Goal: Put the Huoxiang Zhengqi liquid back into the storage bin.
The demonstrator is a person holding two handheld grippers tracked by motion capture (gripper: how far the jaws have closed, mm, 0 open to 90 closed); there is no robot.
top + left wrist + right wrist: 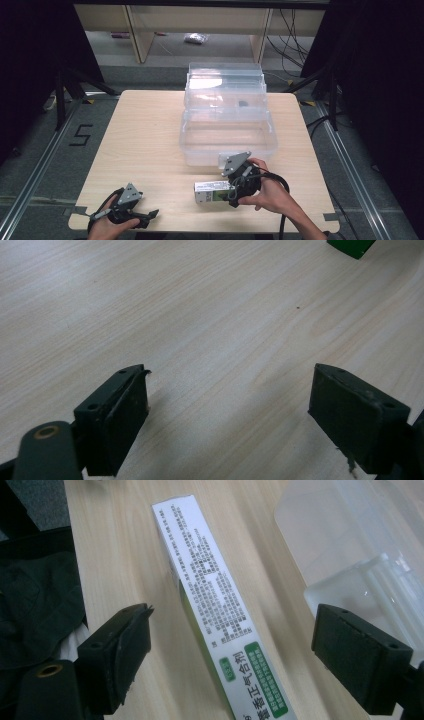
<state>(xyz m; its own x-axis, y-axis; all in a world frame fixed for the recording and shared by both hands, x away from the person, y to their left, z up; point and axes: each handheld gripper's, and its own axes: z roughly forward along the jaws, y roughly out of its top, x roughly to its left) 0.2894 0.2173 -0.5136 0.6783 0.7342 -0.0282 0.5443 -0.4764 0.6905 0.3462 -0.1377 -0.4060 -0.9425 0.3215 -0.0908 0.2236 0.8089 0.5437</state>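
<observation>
Nearest the high camera, the left gripper [142, 216] rests by the surface's [145, 130] near edge, left of one white-and-green box [214, 191], with bare wood between; the right gripper [235, 187] sits at that box's right end, one clear bin [227, 135] just behind. Left gripper view: jaws wide apart over bare wood, nothing between. Right gripper view: jaws wide apart astride the box [220, 615], not touching it, bin [350, 545] beside.

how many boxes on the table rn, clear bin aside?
1. The white-and-green box lies on the table near its front edge, between the open jaws of the right gripper, just in front of the clear bin.
</observation>
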